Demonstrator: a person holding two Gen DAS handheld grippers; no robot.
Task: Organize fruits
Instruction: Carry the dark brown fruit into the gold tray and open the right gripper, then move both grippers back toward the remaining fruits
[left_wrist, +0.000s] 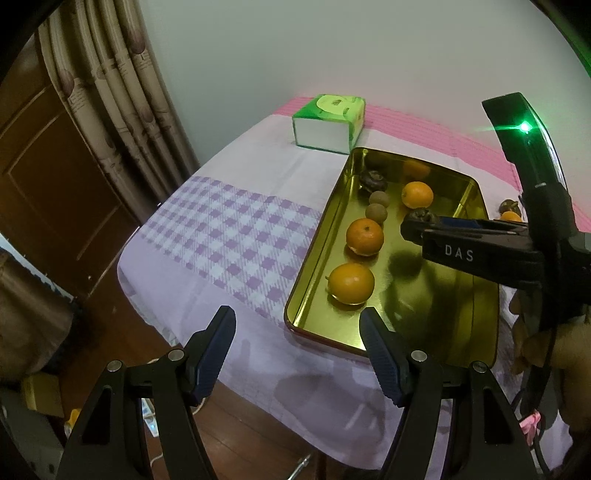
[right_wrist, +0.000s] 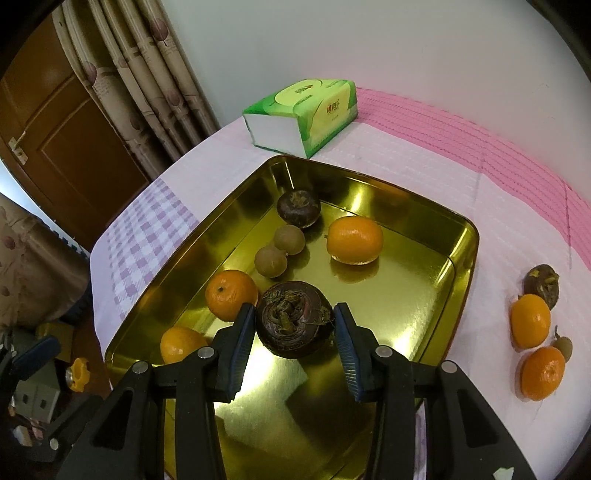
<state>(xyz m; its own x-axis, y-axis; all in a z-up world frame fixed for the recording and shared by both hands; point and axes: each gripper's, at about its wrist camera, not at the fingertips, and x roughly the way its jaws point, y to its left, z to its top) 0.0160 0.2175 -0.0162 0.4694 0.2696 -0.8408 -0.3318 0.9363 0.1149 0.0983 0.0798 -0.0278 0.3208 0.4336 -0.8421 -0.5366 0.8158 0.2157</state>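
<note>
Beyond tray (right_wrist: 461, 236), right-wrist view alone shows loose fruit (right_wrist: 530, 320) (right jaws pinching chestnut (right_wrist: 293, 325)).

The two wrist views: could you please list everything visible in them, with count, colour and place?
tray: one, gold, on the cloth.
oranges in tray: three, orange, on the tray floor.
small round fruits: two, tan-green, touching, in the tray.
dark fruit in tray: one, dark brown, far end.
held dark fruit: one, dark brown, between the right gripper's fingers over the tray.
fruits outside: two orange, one dark, one small tan, right of the tray.
tissue pack: one, green, behind the tray.
cloth: one, lilac check and pink.
curtain: beige, left.
door: brown, left.
left gripper: open, empty.
right gripper: shut on fruit.
</note>
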